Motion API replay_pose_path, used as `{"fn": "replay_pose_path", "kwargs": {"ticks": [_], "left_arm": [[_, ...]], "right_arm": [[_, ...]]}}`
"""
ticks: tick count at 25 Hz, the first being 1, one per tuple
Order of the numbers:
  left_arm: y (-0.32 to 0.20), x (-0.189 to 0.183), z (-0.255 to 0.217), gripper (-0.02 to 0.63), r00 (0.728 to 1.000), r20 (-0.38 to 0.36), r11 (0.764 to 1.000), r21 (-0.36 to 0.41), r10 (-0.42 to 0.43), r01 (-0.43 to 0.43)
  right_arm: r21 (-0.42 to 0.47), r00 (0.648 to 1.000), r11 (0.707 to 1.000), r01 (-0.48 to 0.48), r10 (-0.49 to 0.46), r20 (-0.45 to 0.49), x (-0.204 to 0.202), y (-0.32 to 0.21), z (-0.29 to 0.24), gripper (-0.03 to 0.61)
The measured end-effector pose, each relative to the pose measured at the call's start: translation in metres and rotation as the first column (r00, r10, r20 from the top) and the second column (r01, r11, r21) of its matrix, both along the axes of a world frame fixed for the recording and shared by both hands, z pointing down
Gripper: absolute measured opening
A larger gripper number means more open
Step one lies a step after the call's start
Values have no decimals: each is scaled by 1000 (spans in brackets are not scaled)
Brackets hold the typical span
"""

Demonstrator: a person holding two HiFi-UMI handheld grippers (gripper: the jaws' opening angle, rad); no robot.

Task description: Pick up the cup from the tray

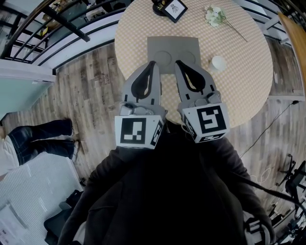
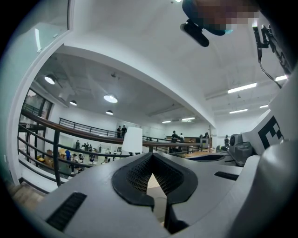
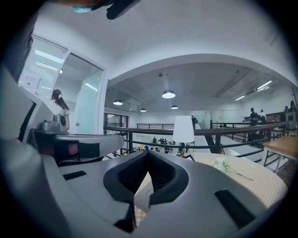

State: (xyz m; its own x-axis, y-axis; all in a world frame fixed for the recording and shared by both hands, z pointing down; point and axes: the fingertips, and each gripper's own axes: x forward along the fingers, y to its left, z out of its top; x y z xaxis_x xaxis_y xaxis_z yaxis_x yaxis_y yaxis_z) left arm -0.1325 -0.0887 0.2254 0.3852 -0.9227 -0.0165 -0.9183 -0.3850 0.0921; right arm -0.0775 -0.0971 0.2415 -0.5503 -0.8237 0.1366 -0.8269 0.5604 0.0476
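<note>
Cup [image 1: 218,63], small and white, stands on the checked cloth of the round table [image 1: 248,81], just beside the right edge of the grey tray [image 1: 173,45] rather than on it, and nothing is touching it. The tray lies flat near the middle of the table with shallow round hollows pressed into it, two of them plain to see from the head view. Over the tray's near edge hang the tips of both tongs, side by side and pointing away from the person. The right gripper [image 1: 178,62] is the nearer to the cup but apart from it, and its jaws are clenched together with nothing between them; its own view shows the tips [image 3: 148,152] meeting at a point with only cloth showing through the hollow behind. The left gripper [image 1: 153,62] is in the same way, its jaws pressed tip to tip on nothing [image 2: 151,155]. Beyond the tray, a sprig of white flowers [image 1: 216,15] lies on the cloth toward the far right, and a dark framed card [image 1: 174,8] stands at the far edge. A white lampshade [image 3: 183,128] rises at the table's far side in the right gripper view. Off to the left on the wooden floor [image 1: 91,81], a person's legs in jeans [image 1: 43,139] show by a dark railing [image 1: 57,21].
</note>
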Motion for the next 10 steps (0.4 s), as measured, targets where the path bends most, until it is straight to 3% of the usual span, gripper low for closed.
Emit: {"fn": "replay_pose_path", "kwargs": {"ticks": [10], "left_arm": [[-5, -1, 7, 3, 1000, 1, 1000, -9, -2, 2]], "right_arm": [[-6, 1000, 1000, -8, 8, 2, 2, -6, 6, 8]]}}
